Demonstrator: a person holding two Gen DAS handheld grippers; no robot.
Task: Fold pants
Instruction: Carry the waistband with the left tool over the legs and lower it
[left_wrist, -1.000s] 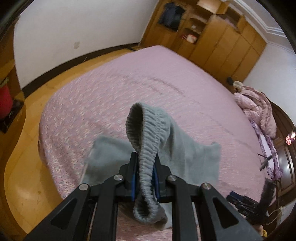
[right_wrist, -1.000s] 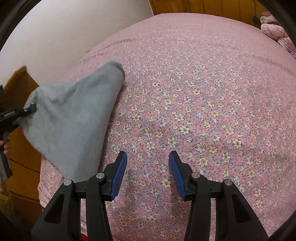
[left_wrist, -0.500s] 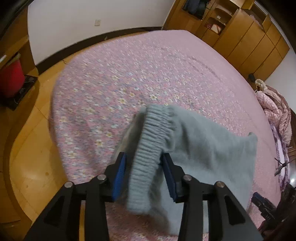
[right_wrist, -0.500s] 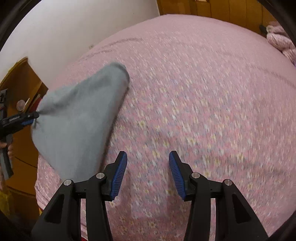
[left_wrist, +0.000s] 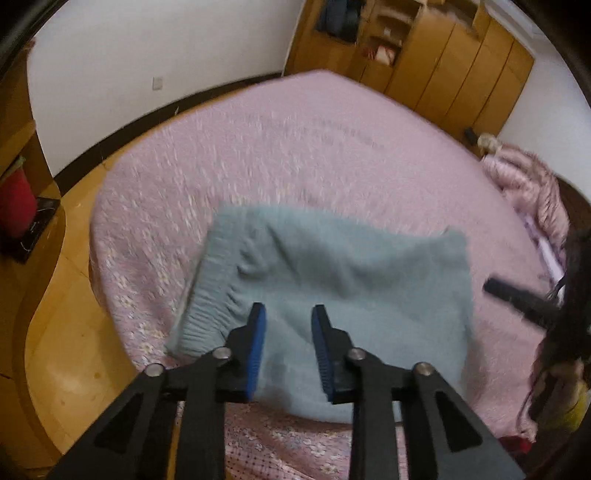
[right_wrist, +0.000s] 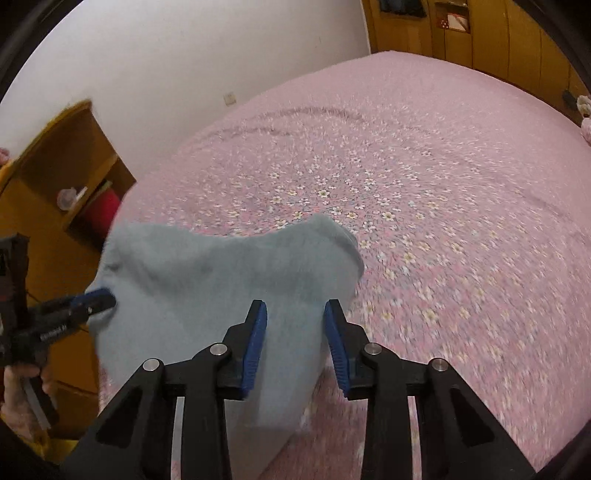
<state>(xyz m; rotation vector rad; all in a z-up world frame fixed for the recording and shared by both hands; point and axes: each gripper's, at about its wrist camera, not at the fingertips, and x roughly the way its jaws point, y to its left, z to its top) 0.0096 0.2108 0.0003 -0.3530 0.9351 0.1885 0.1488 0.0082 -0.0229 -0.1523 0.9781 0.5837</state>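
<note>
Left claw (left_wrist: 288, 334): jaws closing, nothing pinched, poised over pants (left_wrist: 332, 288) lying on bed (left_wrist: 295, 147) near its edge. Right claw (right_wrist: 295, 332): likewise closing, empty. Waistband (left_wrist: 210, 295) is best squared and wrinkles flattened before folding.

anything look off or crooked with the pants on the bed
Yes. The gray pants lie rumpled and askew near the corner of the pink bed, with the ribbed waistband bunched along one side. Nothing looks damaged or spilled.
</note>
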